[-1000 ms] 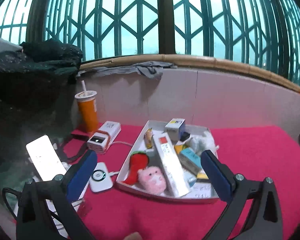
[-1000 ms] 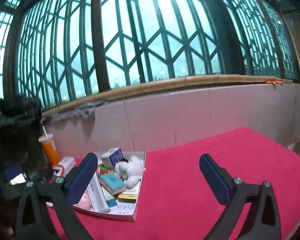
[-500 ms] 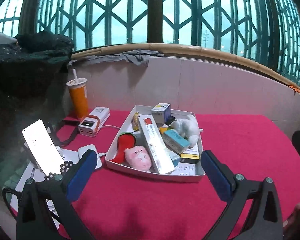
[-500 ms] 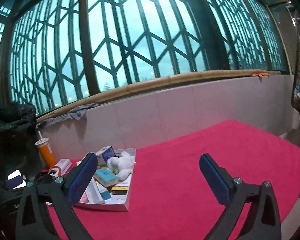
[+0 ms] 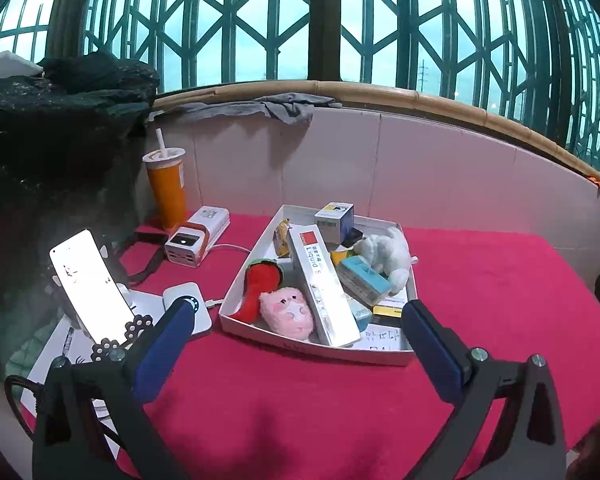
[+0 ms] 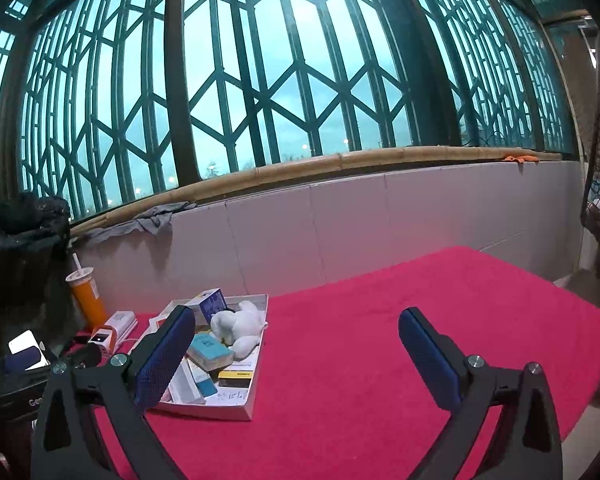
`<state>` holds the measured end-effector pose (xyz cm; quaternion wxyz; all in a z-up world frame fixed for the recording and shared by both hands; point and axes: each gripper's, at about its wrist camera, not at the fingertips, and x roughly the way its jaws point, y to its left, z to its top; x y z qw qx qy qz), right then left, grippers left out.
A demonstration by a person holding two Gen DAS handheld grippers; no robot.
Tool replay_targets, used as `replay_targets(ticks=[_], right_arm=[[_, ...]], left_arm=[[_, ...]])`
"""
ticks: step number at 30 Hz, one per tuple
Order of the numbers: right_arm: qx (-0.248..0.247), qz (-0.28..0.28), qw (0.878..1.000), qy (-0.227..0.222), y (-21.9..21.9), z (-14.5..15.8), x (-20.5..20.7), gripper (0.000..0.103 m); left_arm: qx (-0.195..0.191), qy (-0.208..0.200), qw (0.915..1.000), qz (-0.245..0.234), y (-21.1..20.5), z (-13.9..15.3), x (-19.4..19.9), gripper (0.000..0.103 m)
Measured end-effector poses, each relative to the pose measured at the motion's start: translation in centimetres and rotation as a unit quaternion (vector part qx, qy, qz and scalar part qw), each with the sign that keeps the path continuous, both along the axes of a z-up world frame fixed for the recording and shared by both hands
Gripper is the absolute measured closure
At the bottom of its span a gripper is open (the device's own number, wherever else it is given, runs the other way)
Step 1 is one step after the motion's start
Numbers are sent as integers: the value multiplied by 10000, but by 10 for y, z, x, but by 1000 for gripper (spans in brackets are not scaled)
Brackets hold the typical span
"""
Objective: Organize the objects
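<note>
A white tray point(image 5: 384, 355) on the red cloth holds a long white box point(image 5: 324, 284), a pink plush pig point(image 5: 288, 312), a red plush point(image 5: 258, 286), a white plush point(image 5: 384, 254), a teal box point(image 5: 363, 282) and a small blue and white box point(image 5: 334, 220). My left gripper point(image 5: 296, 320) is open, hovering just in front of the tray with nothing between its pads. The right gripper point(image 6: 296, 330) is also open and holds nothing; the tray point(image 6: 236, 410) lies to its left, with the white plush point(image 6: 238, 326) and teal box point(image 6: 210, 350) inside.
An orange cup with a straw point(image 5: 166, 188), a white and orange charger point(image 5: 196, 236), a white puck point(image 5: 190, 308) and a lit phone on a stand point(image 5: 90, 284) crowd the left side. A tiled wall point(image 5: 420, 168) backs the table. Red cloth point(image 6: 420, 320) spreads right of the tray.
Both grippers have pulled back and risen a little from the tray, so it looks smaller and further away. They stay open. The objects in the tray have not moved.
</note>
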<state>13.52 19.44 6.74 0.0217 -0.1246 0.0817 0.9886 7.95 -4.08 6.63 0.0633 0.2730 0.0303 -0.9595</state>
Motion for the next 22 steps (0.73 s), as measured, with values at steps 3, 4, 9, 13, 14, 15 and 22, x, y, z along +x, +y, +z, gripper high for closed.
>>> replay_targets(ticks=[3,4,9,13,14,15,22], right_arm=[[6,-5,10000,4,0,0,0,0],[7,-5,10000,-1,0,0,0,0],[2,1,10000,-29,2,0,0,0],[2,8,10000,-38,2,1,-1,0],[7,14,10000,-49,2,1,-2,0],[10,21,10000,-53,1,0,-2,0],[20,37,10000,-74,0,0,-2,0]], left_arm=[[-10,-24,10000,-19,1,-1,-1,0],[-15,-24,10000,-26,2,-1,-1,0],[-30,-15,10000,-48,3,0,-2,0],[-29,-13,10000,-44,3,-1,-2,0],[-34,-14,10000,-45,3,-1,-2,0],[-28,-15,10000,-53,3,-1,-2,0],[-55,-5,10000,-75,4,-3,-2,0]])
